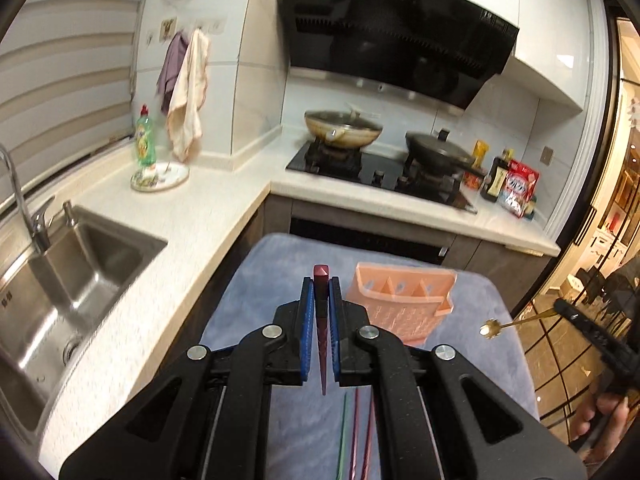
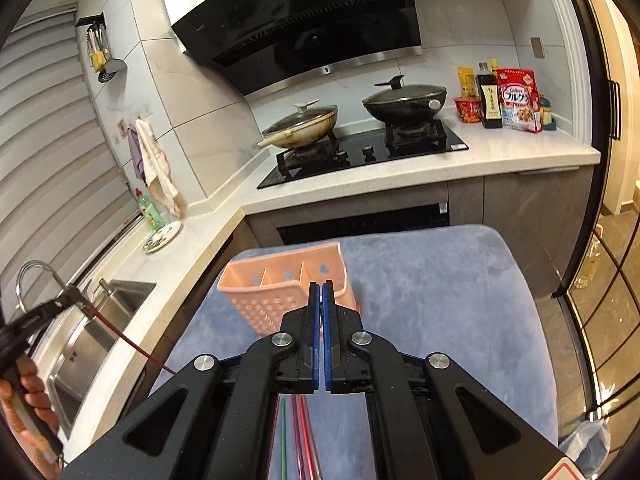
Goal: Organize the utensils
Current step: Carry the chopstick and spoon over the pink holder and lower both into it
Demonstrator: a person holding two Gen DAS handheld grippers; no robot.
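1. The left gripper (image 1: 322,292) has its fingers closed on a dark red chopstick (image 1: 321,320), which runs lengthwise between the blue pads with its square end poking out past the tips and its thin point toward the camera.
2. The right gripper (image 2: 321,294) has its fingers nearly together, with only a thin slit between the blue pads. In the left wrist view it holds a small gold fork (image 1: 516,323) by the handle, the fork head sticking out in the air beside the blue cloth (image 1: 256,300).
3. From the right wrist camera the fork itself cannot be made out between the pads.
4. A pink utensil basket (image 2: 276,292) with divided sections and a perforated front stands on the blue cloth just ahead of both grippers, tilted in the left view.
5. More chopsticks (image 2: 298,436), green, red and pink, lie on the cloth under the grippers, mostly hidden by the black arms.
6. Behind are a worktop (image 2: 520,156) with a sink (image 1: 80,264), a stove (image 2: 360,156) carrying two lidded pans, a range hood (image 1: 392,28), hanging towels and a dish soap bottle (image 1: 145,140).
7. Part of a hand (image 2: 30,392) shows at the frame edge.
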